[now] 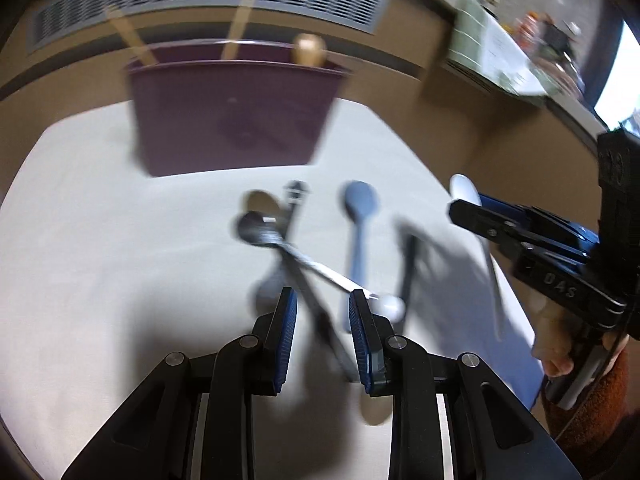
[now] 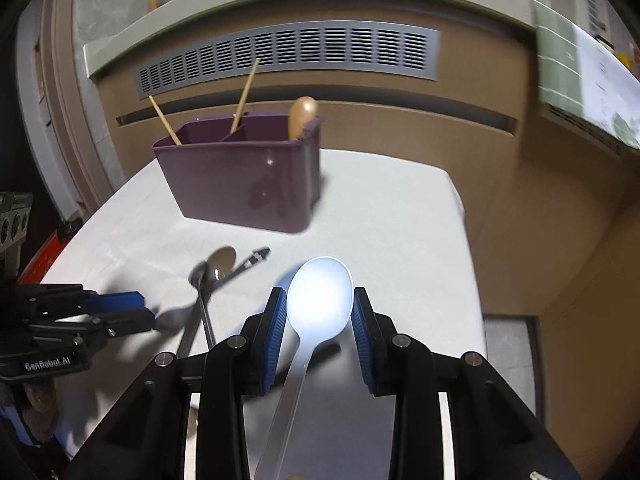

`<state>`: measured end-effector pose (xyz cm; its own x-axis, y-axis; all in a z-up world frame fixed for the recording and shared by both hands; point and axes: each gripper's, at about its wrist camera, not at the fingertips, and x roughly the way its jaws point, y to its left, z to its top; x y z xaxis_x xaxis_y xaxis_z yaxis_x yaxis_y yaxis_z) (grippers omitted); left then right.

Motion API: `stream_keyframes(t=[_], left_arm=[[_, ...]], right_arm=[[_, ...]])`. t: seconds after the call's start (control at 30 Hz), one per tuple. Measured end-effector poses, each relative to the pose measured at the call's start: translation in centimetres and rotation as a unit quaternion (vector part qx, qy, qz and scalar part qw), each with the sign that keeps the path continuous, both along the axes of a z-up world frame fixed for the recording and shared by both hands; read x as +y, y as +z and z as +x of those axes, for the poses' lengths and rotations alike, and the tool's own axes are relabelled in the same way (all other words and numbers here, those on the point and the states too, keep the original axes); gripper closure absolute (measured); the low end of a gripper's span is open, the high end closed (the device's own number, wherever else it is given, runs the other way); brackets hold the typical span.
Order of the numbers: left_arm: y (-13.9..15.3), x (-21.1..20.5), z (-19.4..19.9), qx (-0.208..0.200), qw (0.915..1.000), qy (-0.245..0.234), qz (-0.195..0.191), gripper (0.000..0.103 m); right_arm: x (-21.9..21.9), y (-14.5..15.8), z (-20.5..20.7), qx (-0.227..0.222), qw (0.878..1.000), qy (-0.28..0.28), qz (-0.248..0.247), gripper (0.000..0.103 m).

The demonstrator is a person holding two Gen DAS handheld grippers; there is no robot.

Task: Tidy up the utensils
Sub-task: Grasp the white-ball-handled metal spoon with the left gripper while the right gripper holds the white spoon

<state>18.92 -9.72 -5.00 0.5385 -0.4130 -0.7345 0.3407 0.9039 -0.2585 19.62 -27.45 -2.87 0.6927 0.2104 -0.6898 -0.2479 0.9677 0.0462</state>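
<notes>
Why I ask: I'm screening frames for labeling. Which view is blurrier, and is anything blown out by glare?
Left wrist view: motion blur smears the purple caddy and the utensils on the table. Right wrist view: sharper, caddy edges crisp, but the white spoon bowl between the right gripper fingers is overexposed; both views bend straight lines.

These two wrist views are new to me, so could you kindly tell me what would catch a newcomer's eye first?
First, the glowing white plastic spoon, its bowl sitting between the fingers of the right tool, lifted above the table. Next, the purple caddy at the table's far side, with wooden sticks and a wooden handle poking out. Lastly, the tangle of dark and metal utensils ahead of the left tool.
</notes>
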Motion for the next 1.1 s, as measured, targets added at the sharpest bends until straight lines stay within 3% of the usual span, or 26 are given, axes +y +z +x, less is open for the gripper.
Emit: stream_keyframes(t=[0.13,0.23,0.33,0.5,0.77,0.83,0.93,1.1], left_arm=[[0.8,-1.1,0.7,-0.032,0.9994,0.013,0.009,0.075],[1.1,-1.1,3.9,-0.042,0.9988,0.016,0.017,0.075],[0.4,-1.6,7.3,-0.010,0.9992,-0.036,0.012,0.075],[-1.3,-1.5,10.2,0.041,0.9943,-0.089,0.043,0.075],[-1.6,1.7,6.5,0.090,0.9892,-0.112,0.029,0.075],[-1.3,1.9,4.9,0.074,0.9875,-0.132,0.044,0.075],[0.2,1.4,2.2,0.012,0.9812,-0.182,0.064,0.074],[1.2,-1.2,-0.7,-0.048,0.9558,-0.269,0.109,0.074]], right_arm=[[-1.7,-0.6,-1.8,-0.001,1.000,-0.020,0.012,0.073],[-2.4,-1.3,-2.6,0.005,0.999,-0.027,0.025,0.073],[-2.9,-2.0,-3.0,0.015,0.999,-0.028,0.038,0.073],[-2.9,-2.6,-3.1,0.023,0.998,-0.029,0.043,0.073],[-2.7,-3.1,-2.6,0.033,0.998,-0.023,0.055,0.073],[-2.5,-3.1,-2.4,0.034,0.997,-0.020,0.059,0.073],[-2.0,-3.0,-2.5,0.032,0.998,-0.013,0.058,0.073],[-1.8,-2.5,-2.9,0.024,0.999,-0.007,0.047,0.073]])
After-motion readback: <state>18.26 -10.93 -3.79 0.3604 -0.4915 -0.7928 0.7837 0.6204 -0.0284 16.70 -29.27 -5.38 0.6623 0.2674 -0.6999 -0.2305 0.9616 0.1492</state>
